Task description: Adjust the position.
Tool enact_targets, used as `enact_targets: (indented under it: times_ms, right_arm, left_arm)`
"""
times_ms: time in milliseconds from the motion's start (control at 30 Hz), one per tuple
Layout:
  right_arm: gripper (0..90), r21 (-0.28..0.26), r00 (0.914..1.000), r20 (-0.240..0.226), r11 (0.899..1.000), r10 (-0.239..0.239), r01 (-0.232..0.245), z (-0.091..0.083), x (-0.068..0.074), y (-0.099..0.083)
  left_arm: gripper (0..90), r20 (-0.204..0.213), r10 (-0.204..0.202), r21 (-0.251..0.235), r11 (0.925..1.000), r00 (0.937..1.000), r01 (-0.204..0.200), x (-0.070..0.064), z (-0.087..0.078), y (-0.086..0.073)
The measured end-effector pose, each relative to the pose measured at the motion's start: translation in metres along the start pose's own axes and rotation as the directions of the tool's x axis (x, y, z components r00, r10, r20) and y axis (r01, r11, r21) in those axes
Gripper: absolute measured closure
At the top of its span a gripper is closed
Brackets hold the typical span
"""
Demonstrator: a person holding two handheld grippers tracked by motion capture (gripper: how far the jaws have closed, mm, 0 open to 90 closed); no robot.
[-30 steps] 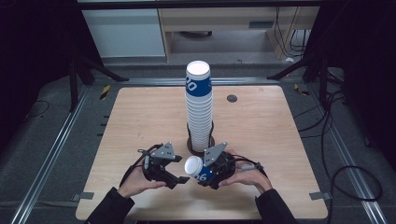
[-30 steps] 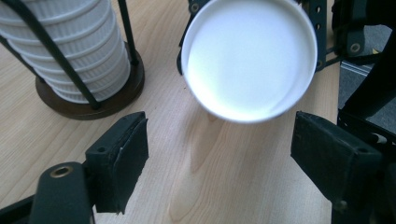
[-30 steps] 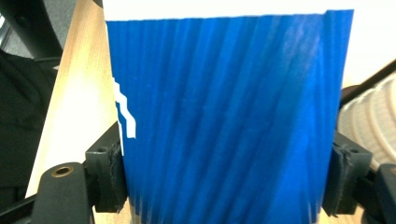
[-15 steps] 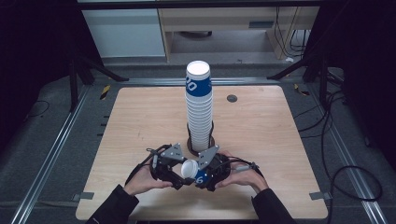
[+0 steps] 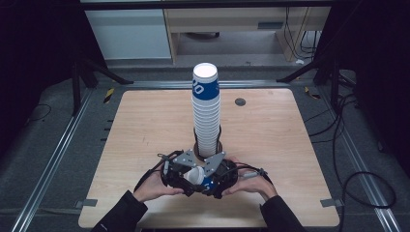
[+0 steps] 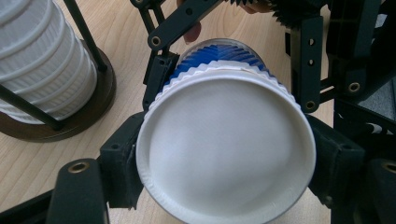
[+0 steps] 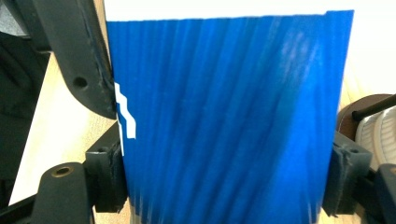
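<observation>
i've got one blue paper cup (image 5: 197, 177) pinched between both tools, left tool (image 5: 180, 173) clamped on its rim end, right tool (image 5: 216, 178) around its body, at 6 o'clock of the cup stack (image 5: 206, 108) on the desk (image 5: 145, 125), so seating it on that stack is what's left, i reckon.

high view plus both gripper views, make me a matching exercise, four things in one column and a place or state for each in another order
Things:
1. single cup
2. cup stack
3. dark round holder
4. small dark disc

Places or states:
A. lies alone on the far part of the table
B. clamped on its side between the left gripper and right gripper
C. stands tall at mid table
D. sits under the stack as its base

Pairs: 1-B, 2-C, 3-D, 4-A
</observation>
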State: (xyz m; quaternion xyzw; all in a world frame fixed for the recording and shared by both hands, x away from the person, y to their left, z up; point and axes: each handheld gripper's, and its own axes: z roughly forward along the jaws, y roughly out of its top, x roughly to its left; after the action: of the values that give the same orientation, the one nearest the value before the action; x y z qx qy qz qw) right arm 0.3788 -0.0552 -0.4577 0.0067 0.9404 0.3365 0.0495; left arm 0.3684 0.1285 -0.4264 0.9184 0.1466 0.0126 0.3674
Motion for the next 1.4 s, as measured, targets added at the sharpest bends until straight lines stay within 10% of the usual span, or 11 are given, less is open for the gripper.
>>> enact_targets:
  times_ms: [733, 1067, 1400]
  right_arm:
    - [6.5, -0.087, 0.9979, 0.041, 0.995, 0.05, -0.047, -0.013, -0.005, -0.002]
    - [6.5, -0.189, 0.9855, 0.094, 0.974, 0.141, -0.122, -0.038, -0.013, -0.013]
    - [7.4, -0.274, 0.9684, 0.106, 0.943, 0.226, -0.19, -0.058, -0.018, -0.031]
  left_arm:
    - [26.0, -0.026, -0.022, -0.058, 0.9981, 0.9994, 0.02, 0.004, -0.017, -0.002]
    - [25.9, -0.058, -0.051, -0.121, 0.9917, 0.9971, 0.043, 0.017, -0.034, -0.01]
    - [25.8, -0.049, -0.1, -0.244, 0.9661, 0.9938, 0.085, 0.027, -0.04, -0.019]
